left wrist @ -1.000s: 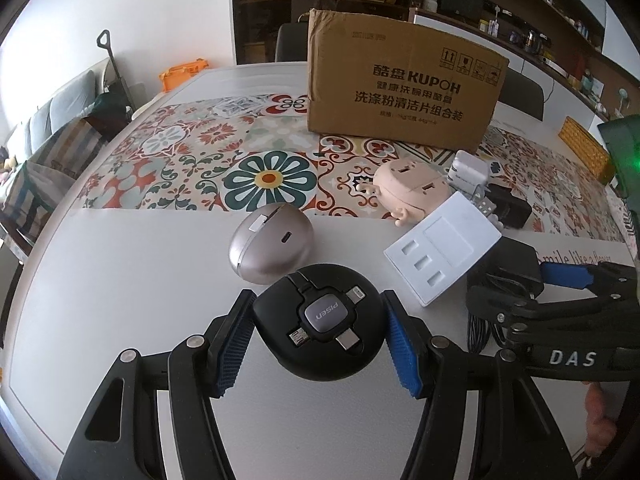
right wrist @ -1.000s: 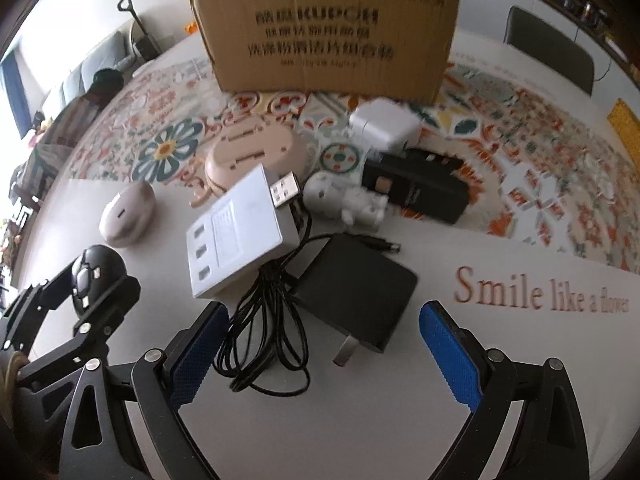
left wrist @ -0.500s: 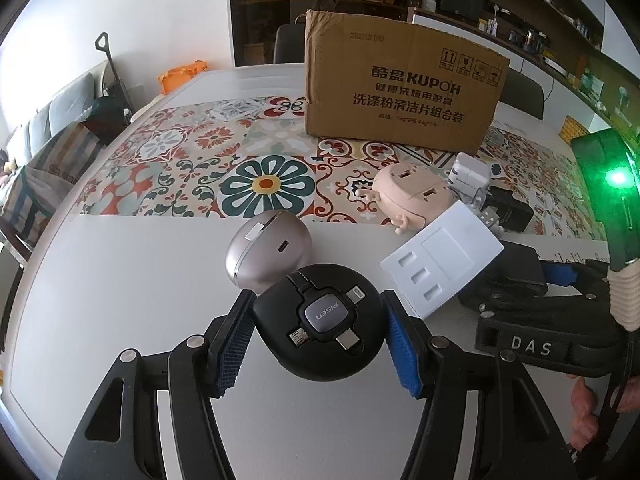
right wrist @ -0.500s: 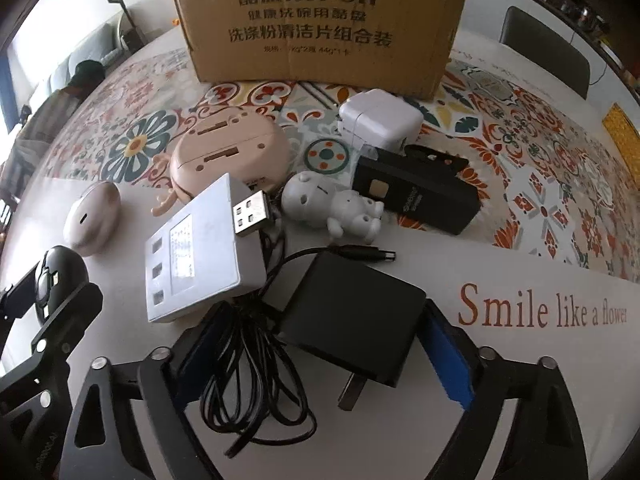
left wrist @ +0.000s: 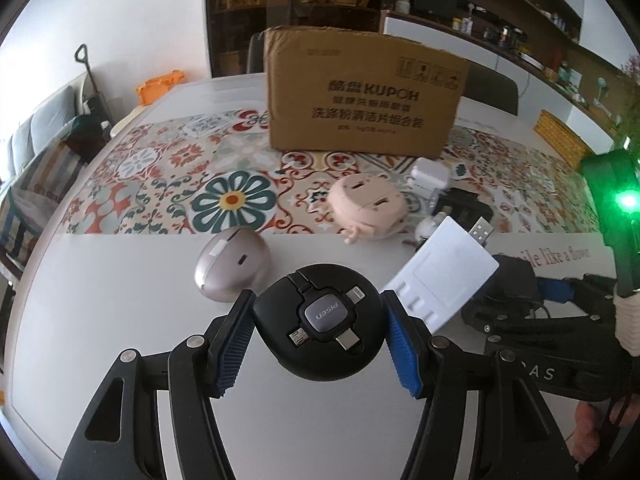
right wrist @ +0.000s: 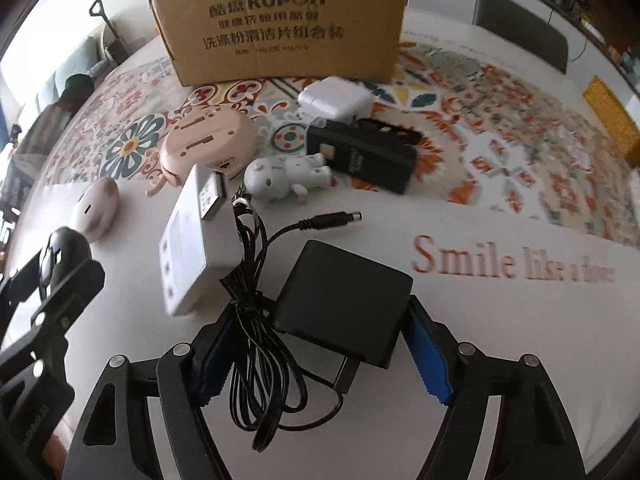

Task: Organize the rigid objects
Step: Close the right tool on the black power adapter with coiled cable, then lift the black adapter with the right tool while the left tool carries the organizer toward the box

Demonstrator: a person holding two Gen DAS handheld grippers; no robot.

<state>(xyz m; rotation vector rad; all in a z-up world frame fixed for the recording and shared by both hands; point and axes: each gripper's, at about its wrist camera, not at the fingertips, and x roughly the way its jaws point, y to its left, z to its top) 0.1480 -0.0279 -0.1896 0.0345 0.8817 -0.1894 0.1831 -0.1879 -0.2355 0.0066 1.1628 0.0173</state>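
round black pisen cable reel (left wrist: pixel 318 322) clamped between the blue pads of the left gripper (left wrist: pixel 318 338), just above the table (left wrist: pixel 120 320). black power adapter (right wrist: pixel 344 298) sits between the fingers of the right gripper (right wrist: pixel 320 354), apparently closed on it, its cord (right wrist: pixel 256 320) bunched at the left pad. lift slowly so the loose cord clears the white usb hub (right wrist: pixel 196 248); cardboard box (right wrist: pixel 280 20) lies ahead.

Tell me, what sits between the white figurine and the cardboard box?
In the right wrist view, a black rectangular charger and a white plug adapter lie between the white figurine and the cardboard box.
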